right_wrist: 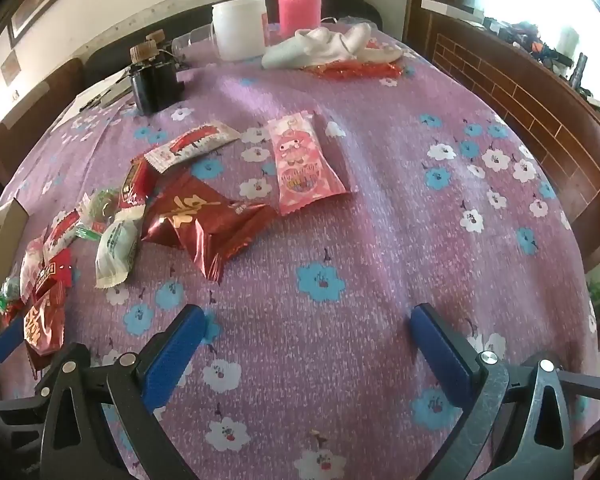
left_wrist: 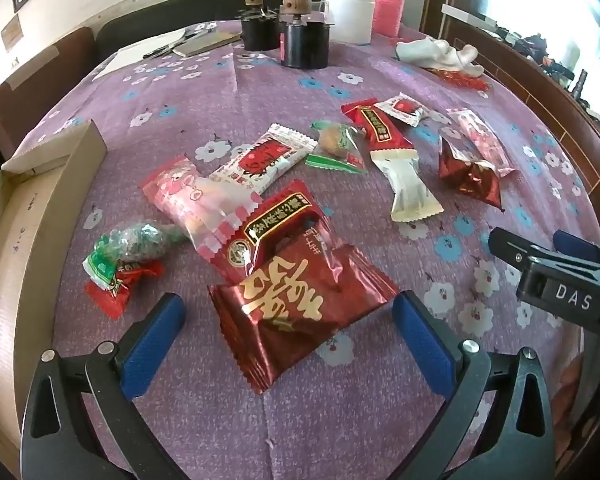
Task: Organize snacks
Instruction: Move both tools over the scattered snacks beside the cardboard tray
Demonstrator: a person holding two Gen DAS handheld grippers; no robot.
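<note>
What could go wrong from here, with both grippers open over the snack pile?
1. The left gripper frames the dark red foil packet, which overlaps the red packet with the gold label; closing may drag both.
2. The foil looks slick and crinkly, so it could slip from the blue pads.
3. The right gripper hovers over bare tablecloth, close beside the left; reaching toward the pile risks a collision.
</note>
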